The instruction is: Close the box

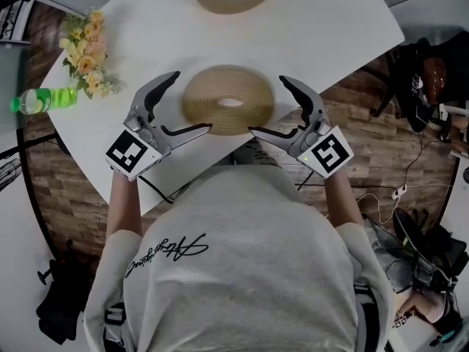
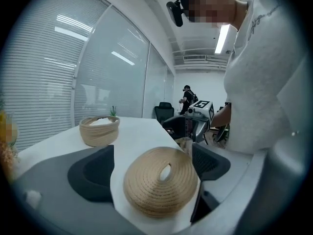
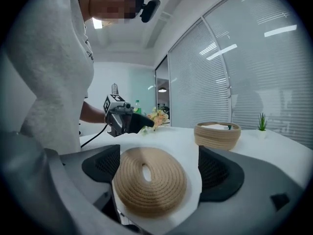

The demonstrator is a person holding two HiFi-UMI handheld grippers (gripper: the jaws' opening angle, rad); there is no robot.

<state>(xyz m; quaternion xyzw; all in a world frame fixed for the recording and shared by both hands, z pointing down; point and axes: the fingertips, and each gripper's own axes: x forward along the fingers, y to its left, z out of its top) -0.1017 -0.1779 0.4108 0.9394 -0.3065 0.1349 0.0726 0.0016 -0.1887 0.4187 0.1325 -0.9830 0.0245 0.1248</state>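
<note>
Two grippers, both released, sit either side of the lid. Far left in the head view, a green bottle (image 1: pixel 44 99) stands by the left edge of the white bench (image 1: pixel 330 28), and a bunch of yellow and pink flowers (image 1: pixel 86 53) is just beside it.

Next comes my left gripper (image 1: pixel 193 100), low over the bench and pointing at the lid's left side. Its jaws are spread wide. The left gripper view shows the lid between the pads, with bare bench showing between the left-hand pad and the lid. Nothing is clamped.

In the middle, the round rope lid (image 1: pixel 229 100) lies flat on the bench near the front edge, close to my body, with its handle slot in the centre facing up.

The box (image 1: pixel 220 7), a round rope basket, is straight behind the lid at the far side of the bench and well apart from it. It is uncovered, with something white inside.

My right gripper (image 1: pixel 266 105) mirrors the left on the lid's right side, jaws also spread wide. The right gripper view shows the lid between the pads with bench visible around it, so there's no grip there either.

That view also shows a small potted plant (image 3: pixel 262 122) past the box, at the far right.
</note>
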